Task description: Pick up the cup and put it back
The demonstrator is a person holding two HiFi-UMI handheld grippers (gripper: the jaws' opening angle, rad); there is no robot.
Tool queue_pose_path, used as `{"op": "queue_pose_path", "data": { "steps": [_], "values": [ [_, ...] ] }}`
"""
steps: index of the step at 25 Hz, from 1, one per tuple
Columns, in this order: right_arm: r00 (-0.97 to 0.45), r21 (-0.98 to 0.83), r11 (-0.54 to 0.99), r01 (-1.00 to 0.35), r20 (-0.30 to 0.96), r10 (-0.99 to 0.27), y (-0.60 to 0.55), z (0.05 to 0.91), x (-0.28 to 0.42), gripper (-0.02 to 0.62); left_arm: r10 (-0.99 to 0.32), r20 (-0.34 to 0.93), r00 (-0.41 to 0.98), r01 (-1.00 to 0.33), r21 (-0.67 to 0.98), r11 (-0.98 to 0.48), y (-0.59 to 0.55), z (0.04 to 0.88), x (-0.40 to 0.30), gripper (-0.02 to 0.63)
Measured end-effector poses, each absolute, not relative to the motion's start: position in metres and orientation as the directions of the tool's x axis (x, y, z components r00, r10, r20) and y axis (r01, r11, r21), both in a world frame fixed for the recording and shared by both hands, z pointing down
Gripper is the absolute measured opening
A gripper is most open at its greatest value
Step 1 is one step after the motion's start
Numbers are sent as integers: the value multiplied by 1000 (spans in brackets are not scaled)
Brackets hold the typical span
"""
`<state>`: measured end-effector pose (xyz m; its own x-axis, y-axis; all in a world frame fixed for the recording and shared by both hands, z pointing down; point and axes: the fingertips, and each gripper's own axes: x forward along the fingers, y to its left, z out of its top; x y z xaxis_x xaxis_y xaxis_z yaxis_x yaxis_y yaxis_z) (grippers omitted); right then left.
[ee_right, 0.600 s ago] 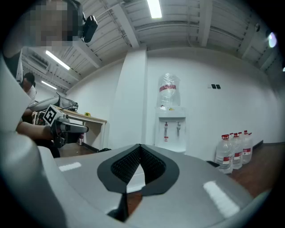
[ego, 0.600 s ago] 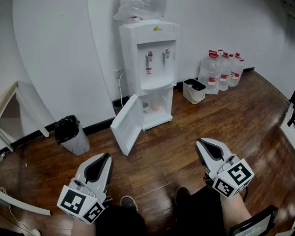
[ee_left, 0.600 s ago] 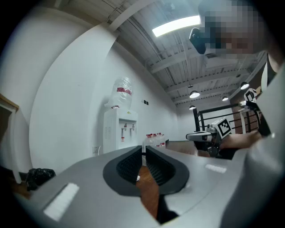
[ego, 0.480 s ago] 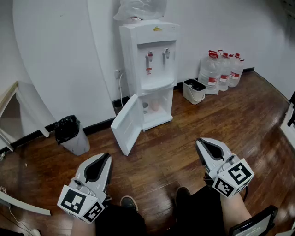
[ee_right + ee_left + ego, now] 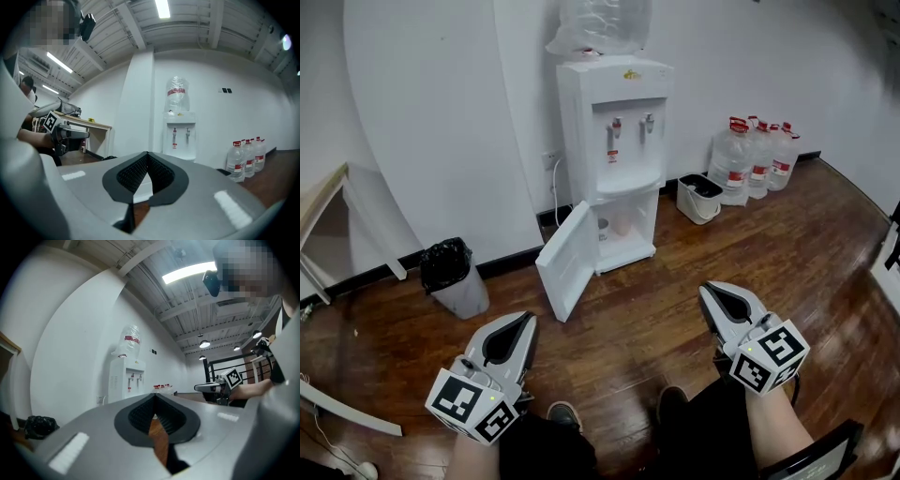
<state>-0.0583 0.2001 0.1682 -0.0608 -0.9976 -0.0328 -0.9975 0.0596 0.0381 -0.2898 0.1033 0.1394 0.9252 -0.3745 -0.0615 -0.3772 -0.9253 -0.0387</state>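
White dispenser cabinet [image 5: 628, 254] open, cup [image 5: 622, 221] inside, left gripper [image 5: 526, 319] and right gripper [image 5: 706, 290] closed, empty

- The water dispenser [image 5: 616, 141] stands on the floor [image 5: 675, 291] against the back wall [image 5: 431, 122], with a bottle [image 5: 600, 23] on top of it.
- Its lower door [image 5: 567, 264] hangs open to the left, and a cup [image 5: 621, 222] sits inside the compartment.
- A bin [image 5: 455, 279] stands left of the dispenser, by the wall.
- A basket [image 5: 698, 198] stands just right of the dispenser, with water jugs [image 5: 755, 161] beside it, further right.
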Motion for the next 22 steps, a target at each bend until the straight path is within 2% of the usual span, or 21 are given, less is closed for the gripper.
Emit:
{"op": "queue_pose_path", "data": {
  "steps": [6,10,17,22],
  "values": [
    [34,-33,-33,-999,-24,-999,197,148,-42,2,-368,-43,929,-370,-34,-929,104,144,-288,26],
    [24,14,-24,-1000,-15,-1000,203,129,-48,2,-334,-48,941,-336,-28,-941,109,135,-280,26],
    [25,5,-25,-1000,-68,-997,206,114,-33,2,-318,-21,948,-319,-62,-946,109,143,-262,29],
    [22,-7,-22,-1000,-45,-999,189,132,-7,2,-376,-103,921,-386,-108,-916,99,128,-254,31]
  ]
}}
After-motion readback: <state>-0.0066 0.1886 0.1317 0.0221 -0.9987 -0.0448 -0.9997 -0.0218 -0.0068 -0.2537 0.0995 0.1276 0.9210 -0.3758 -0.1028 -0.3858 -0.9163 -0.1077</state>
